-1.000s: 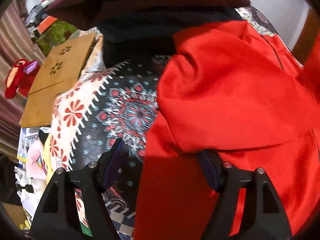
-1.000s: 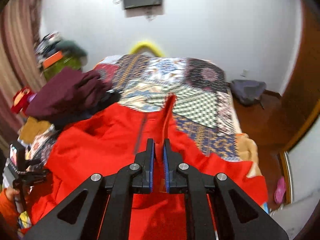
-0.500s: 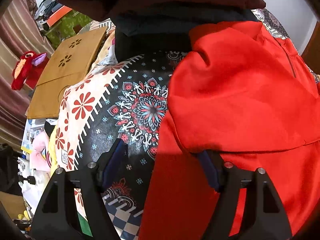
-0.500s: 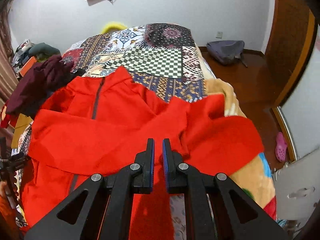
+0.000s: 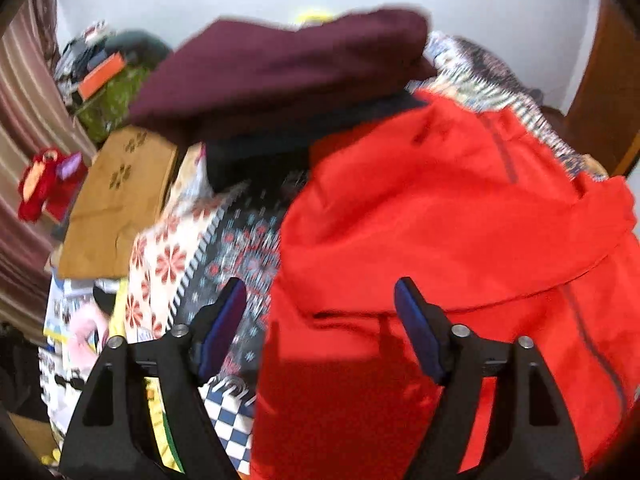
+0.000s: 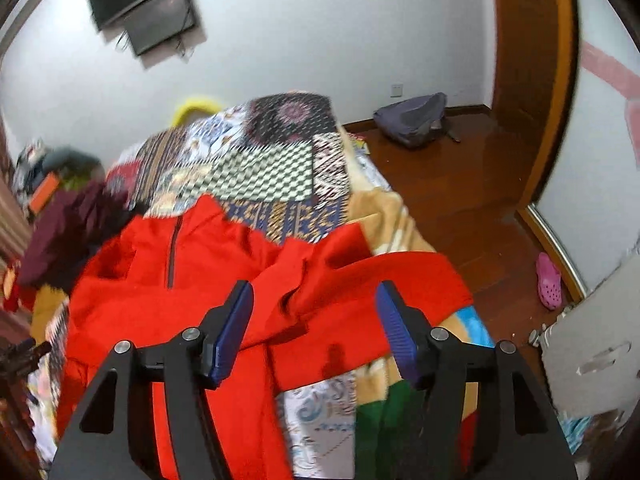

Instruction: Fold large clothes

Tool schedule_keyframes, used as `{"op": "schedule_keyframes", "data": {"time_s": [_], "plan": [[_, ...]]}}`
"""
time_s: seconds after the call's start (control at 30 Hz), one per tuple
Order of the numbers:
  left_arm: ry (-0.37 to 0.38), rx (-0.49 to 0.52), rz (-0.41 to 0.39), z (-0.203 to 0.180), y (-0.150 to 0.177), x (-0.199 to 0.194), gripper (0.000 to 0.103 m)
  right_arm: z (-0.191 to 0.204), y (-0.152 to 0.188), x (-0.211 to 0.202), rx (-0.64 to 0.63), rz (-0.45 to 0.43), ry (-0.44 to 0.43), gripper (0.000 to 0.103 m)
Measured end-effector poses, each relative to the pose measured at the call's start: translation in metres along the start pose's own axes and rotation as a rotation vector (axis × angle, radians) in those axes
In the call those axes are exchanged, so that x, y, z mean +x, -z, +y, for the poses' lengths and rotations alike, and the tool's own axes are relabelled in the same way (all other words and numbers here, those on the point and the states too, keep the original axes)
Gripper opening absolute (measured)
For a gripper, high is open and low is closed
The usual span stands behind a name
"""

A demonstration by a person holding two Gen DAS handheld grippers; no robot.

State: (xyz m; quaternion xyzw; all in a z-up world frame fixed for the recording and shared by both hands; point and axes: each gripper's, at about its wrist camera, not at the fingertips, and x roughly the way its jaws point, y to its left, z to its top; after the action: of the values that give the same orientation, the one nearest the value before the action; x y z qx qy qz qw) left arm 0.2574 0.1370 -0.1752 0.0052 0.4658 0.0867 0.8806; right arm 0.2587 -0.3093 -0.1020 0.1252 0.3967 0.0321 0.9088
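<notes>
- On the patchwork bedspread point(image 6: 280, 160) I see the red jacket point(image 6: 192, 280) spread out, zip up, one sleeve point(image 6: 384, 280) folded across toward the bed's right edge.
- My right gripper point(image 6: 314, 330) hangs above that sleeve, jaws wide, nothing between them.
- My left gripper point(image 5: 320, 326) sits over the jacket's left edge, jaws wide too, gripping nothing; view is blurred.
- A maroon garment point(image 5: 280, 64) is piled beyond the jacket; a brown paper bag point(image 5: 116, 204) lies left of it.
</notes>
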Motion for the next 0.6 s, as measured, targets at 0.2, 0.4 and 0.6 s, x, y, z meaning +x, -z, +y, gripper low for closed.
{"op": "schedule_keyframes", "data": {"time_s": [0.2, 0.4, 0.6], "plan": [[0.075, 0.025, -0.097, -0.035, -0.035, -0.019, 0.089, -0.048, -0.001, 0.008, 0.133, 0.025, 0.023, 0.06], [0.139, 0.046, -0.075, -0.08, -0.058, -0.002, 0.089, -0.098, 0.016, 0.048, 0.317, 0.152, -0.018, 0.06], [0.18, 0.091, -0.003, -0.124, -0.06, 0.031, 0.089, -0.134, 0.03, 0.086, 0.492, 0.24, -0.089, 0.06]]}}
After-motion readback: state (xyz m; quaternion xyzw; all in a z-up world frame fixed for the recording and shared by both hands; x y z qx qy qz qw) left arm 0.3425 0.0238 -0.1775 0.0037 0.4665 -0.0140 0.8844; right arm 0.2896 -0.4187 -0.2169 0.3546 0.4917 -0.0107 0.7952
